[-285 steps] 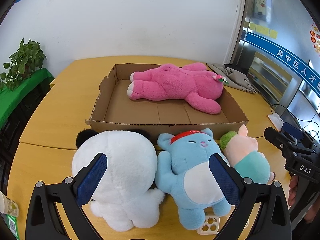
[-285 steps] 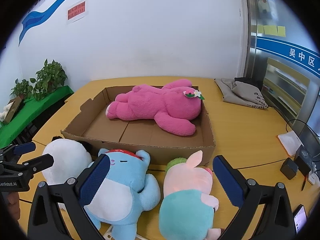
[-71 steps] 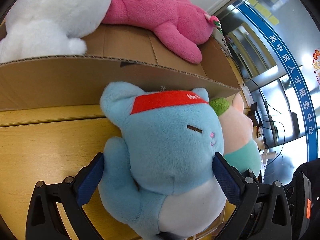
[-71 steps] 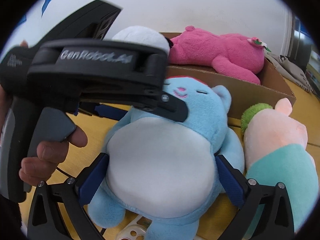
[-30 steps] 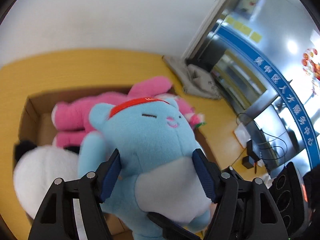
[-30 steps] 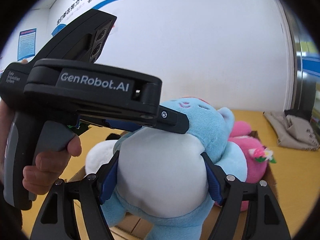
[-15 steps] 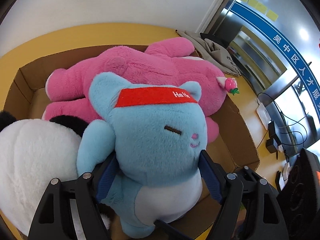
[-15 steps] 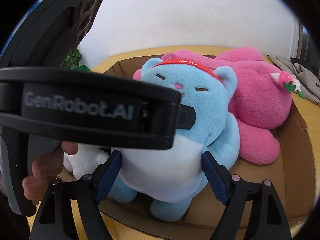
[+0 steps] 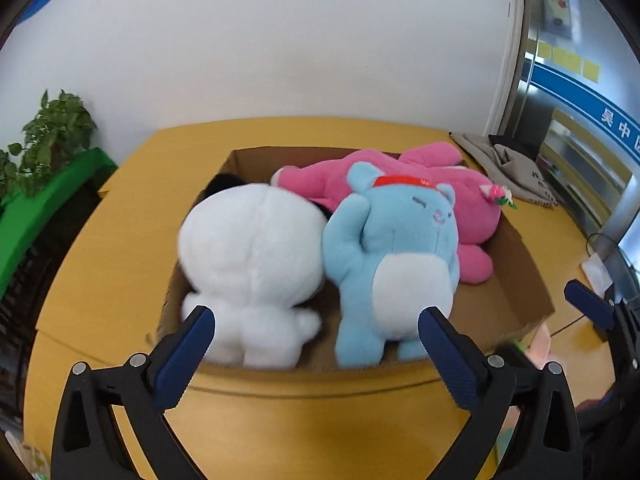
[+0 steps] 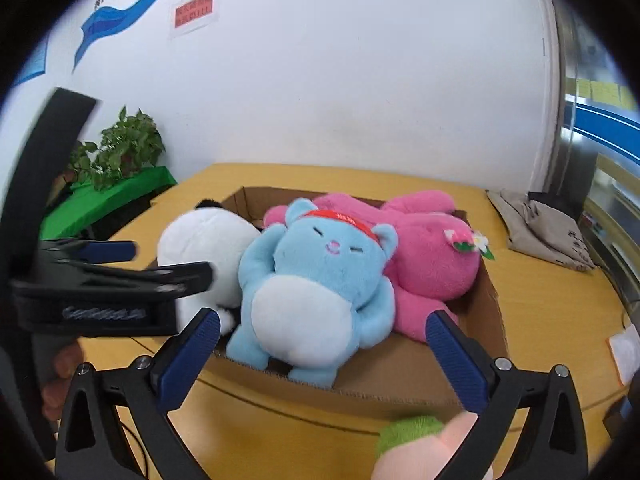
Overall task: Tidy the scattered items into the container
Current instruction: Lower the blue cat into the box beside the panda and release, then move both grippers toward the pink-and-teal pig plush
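The cardboard box (image 9: 520, 280) (image 10: 490, 300) holds three plush toys: a blue bear (image 9: 394, 256) (image 10: 320, 280) with a red headband in the middle, a white panda (image 9: 252, 264) (image 10: 200, 236) on the left, and a pink plush (image 9: 448, 192) (image 10: 424, 248) behind. My left gripper (image 9: 316, 354) is open and empty in front of the box. My right gripper (image 10: 322, 358) is open and empty, also in front of the box. A pink pig plush with a green tuft (image 10: 424, 448) lies on the table outside the box, below the right gripper; its edge shows in the left wrist view (image 9: 538, 344).
The box stands on a yellow wooden table (image 9: 120, 232). A grey folded bag (image 9: 508, 168) (image 10: 548, 228) lies at the back right. A potted plant on a green surface (image 9: 44, 148) (image 10: 120, 156) is at the left. Cables and small devices (image 9: 600, 264) lie at the right edge.
Both grippers have let go of the blue bear, opened wide and pulled back from the box. The bear now rests inside the box between the panda and the pink plush.
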Tool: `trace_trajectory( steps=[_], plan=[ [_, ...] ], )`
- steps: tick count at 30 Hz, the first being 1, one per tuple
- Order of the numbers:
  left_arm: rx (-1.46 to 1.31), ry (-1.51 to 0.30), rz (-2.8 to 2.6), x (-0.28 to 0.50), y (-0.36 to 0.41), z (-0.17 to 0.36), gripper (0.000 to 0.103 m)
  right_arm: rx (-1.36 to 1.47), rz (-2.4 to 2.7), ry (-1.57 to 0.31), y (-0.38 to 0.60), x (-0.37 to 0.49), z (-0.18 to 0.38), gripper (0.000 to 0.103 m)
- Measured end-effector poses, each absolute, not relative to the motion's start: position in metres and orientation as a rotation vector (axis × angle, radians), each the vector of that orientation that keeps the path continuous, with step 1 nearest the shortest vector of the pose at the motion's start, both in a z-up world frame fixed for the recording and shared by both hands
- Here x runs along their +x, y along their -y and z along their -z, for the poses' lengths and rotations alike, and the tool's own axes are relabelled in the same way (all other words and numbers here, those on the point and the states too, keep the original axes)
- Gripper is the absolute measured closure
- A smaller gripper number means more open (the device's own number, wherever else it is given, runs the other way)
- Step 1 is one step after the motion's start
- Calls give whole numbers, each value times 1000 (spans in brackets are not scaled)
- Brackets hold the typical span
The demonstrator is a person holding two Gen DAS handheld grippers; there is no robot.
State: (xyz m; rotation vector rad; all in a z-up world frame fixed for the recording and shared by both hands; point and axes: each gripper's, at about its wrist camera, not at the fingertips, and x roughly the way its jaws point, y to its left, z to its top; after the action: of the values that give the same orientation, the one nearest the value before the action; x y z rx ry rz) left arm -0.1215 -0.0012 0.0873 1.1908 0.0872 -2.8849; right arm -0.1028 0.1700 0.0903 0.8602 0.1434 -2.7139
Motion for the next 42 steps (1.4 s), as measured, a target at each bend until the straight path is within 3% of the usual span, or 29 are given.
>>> trace_trajectory(
  steps=[9,25,42],
  plan=[
    [1185,-127,2899,-69,0,-84,0,958,2758,-179,-186,-69,-76,0],
    [1178,-77,2951,-51,-18,-96,0,945,2768,-146,-200,-55,-79,0],
    [1201,-138,2945,-52,-12,-92,0,956,2764,-143,-200,-54,-77,0]
  ],
)
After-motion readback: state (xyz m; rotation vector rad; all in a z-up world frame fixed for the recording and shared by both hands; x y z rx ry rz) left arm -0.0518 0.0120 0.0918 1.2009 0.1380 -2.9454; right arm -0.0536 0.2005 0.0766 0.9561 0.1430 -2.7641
